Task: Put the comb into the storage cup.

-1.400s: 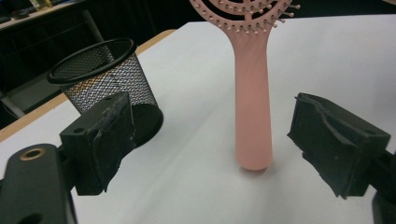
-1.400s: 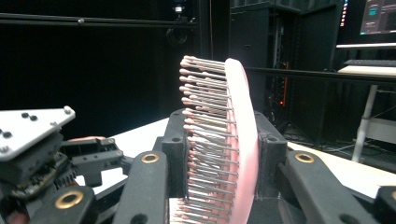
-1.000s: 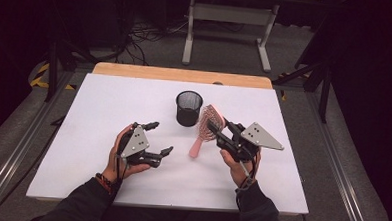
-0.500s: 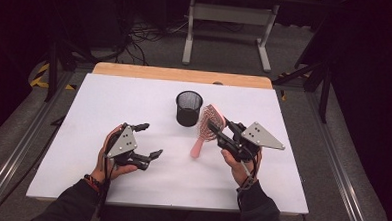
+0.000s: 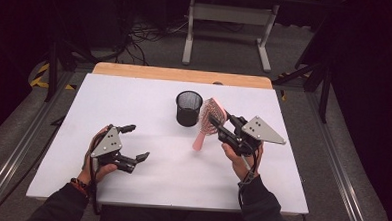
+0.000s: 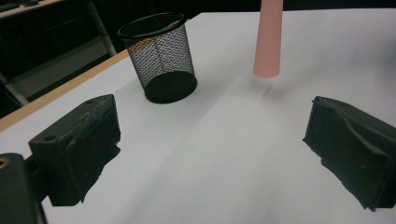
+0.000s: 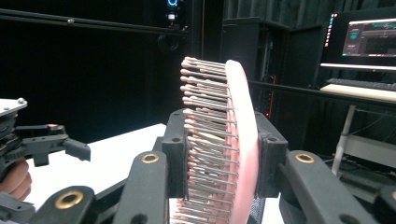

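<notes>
My left gripper [image 5: 132,144] hangs over the white table [image 5: 134,103] at its near left, jaws spread wide with nothing between them — they have just been opening further. Further right stands the black mesh cup [image 5: 189,107], and just beside it is the pink hairbrush [image 5: 211,120]. My right gripper [image 5: 222,127] holds it by the head, jaws clamped on both sides, the handle slanting down toward the table. From above, the brush is a pink oval with a short tapered handle. The right gripper view shows the head edge-on [image 7: 240,140], with rows of pink-tipped bristles. The left gripper view shows the handle's blunt end [image 6: 267,42] hanging just clear of the table — a faint shadow lies beneath it.
</notes>
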### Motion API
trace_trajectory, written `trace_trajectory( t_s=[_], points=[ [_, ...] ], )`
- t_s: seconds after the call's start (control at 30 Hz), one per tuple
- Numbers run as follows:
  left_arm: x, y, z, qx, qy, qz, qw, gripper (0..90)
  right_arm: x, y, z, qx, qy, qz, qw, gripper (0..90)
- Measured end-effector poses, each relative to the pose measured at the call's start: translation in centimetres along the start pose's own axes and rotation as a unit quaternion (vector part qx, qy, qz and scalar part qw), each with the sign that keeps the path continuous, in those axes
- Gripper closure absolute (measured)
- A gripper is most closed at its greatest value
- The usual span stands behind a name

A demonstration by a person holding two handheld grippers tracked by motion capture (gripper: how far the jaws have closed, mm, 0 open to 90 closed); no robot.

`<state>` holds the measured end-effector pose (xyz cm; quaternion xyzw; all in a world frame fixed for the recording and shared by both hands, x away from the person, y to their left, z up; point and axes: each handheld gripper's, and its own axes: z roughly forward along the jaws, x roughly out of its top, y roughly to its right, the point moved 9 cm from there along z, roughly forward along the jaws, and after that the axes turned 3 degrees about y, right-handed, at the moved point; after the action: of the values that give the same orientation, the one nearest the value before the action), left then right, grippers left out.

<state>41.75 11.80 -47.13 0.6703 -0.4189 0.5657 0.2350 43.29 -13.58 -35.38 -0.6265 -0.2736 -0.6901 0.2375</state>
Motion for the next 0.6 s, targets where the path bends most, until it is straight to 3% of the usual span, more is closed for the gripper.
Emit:
trace_trajectory(
  t_s=[0.17,0.6],
  points=[
    [-0.4,-0.2,-0.5,0.005,-0.003,0.002,1.0,4.1,0.7,0.5,0.2,-0.005,0.003,-0.005,1.0,64.4],
    [-2.1,-0.3,-2.0,0.008,-0.026,0.008,0.9996,4.4,5.0,2.4,1.7,-0.029,0.025,-0.027,0.9989,64.4]
  ],
)
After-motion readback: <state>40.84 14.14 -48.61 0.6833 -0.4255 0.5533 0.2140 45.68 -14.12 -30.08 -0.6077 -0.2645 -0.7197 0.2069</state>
